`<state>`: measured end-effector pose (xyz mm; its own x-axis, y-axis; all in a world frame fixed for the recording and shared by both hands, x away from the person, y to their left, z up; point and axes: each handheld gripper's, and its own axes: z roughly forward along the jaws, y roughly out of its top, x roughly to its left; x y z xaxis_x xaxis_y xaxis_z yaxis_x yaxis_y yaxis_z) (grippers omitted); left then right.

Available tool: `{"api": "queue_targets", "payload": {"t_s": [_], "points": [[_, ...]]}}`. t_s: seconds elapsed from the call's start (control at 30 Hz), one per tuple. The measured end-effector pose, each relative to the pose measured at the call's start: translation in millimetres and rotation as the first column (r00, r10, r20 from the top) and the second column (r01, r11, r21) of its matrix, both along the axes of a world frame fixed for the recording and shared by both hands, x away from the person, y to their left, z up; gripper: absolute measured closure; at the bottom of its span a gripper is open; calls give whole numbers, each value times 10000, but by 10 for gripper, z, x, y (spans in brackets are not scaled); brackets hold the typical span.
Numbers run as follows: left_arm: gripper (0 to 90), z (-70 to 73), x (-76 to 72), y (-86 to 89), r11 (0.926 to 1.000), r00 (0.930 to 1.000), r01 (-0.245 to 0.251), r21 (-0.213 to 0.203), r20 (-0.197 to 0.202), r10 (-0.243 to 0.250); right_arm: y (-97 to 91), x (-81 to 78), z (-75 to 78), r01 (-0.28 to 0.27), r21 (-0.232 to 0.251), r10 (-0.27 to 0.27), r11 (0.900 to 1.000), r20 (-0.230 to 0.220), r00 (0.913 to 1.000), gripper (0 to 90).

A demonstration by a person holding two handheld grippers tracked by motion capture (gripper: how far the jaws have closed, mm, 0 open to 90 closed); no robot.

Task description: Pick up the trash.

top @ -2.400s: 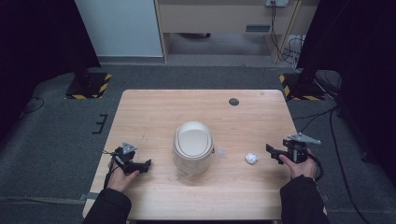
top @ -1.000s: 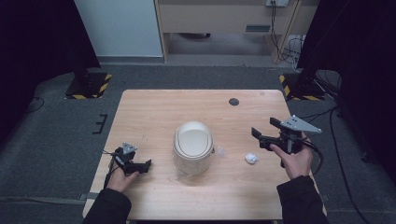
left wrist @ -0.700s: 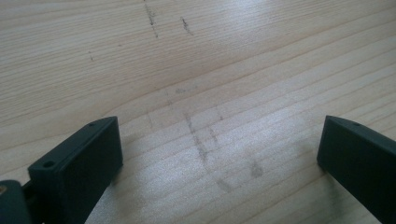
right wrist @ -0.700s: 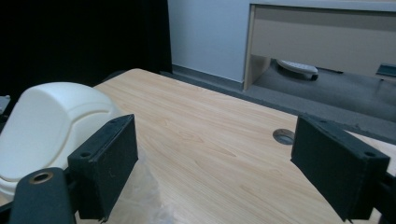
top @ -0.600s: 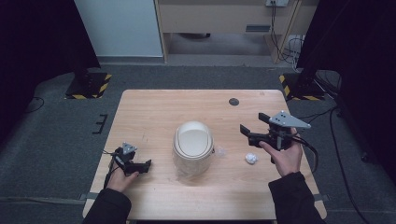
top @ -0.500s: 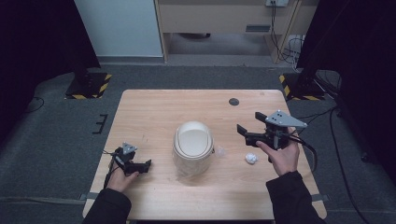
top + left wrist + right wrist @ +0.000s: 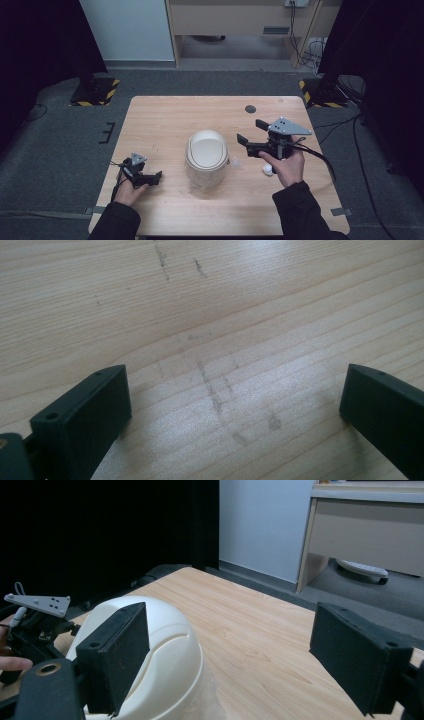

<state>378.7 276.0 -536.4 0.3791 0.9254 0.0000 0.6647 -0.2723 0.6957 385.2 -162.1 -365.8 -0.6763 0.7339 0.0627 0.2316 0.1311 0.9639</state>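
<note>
The cream domed container (image 7: pixel 206 156) stood near the middle of the bench (image 7: pixel 165 120), closed side up, and served as the reference for everything below. It appeared to sit on or in a clear film, faintly visible at its base on the right side; this could not be confirmed.

The right hand-held gripper (image 7: pixel 253 136) was raised off the bench just to the right of the container, jaws released and spread wide, pointed toward it. In the right gripper view the container (image 7: pixel 150 650) lay low and to the left, partly behind the near jaw, not between the two jaws. No contact was evident.

The left hand-held gripper (image 7: pixel 150 178) rested low, left of the container and apart from it, jaws likewise released. The left gripper view showed bare wood between them.

A small white object (image 7: pixel 268 170) lay right of the container, beside the right hand. A dark round disc (image 7: pixel 250 108) lay beyond the container, toward the far edge.

Assessment: the step in hand was the approach of the right hand-held gripper to the container; a grasp had not been made. The next move would call for lowering and centring the open jaws about the container's side or top. The dome looked wide against the jaw opening, so a hold on an edge or lid seam seemed more likely to succeed.
</note>
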Motion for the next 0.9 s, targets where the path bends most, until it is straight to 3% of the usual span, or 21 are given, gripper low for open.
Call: {"api": "queue_targets", "payload": {"t_s": [0.13,0.23,0.5,0.9], "points": [[0,0,0,0,10000,10000,0,8,3,0,61,19,-41,-101,-56,101,9999,-101,9999,167],[0,0,0,0,10000,10000,4,2,-1,-4,100,26,-16,-155,-402,158,9991,78,9998,167],[0,0,0,0,10000,10000,5,-2,0,-5,259,35,125,-410,-291,419,9987,305,9987,167],[0,0,0,0,10000,10000,7,-2,1,-7,459,32,-116,-395,-551,393,9977,-62,9992,189]]}}
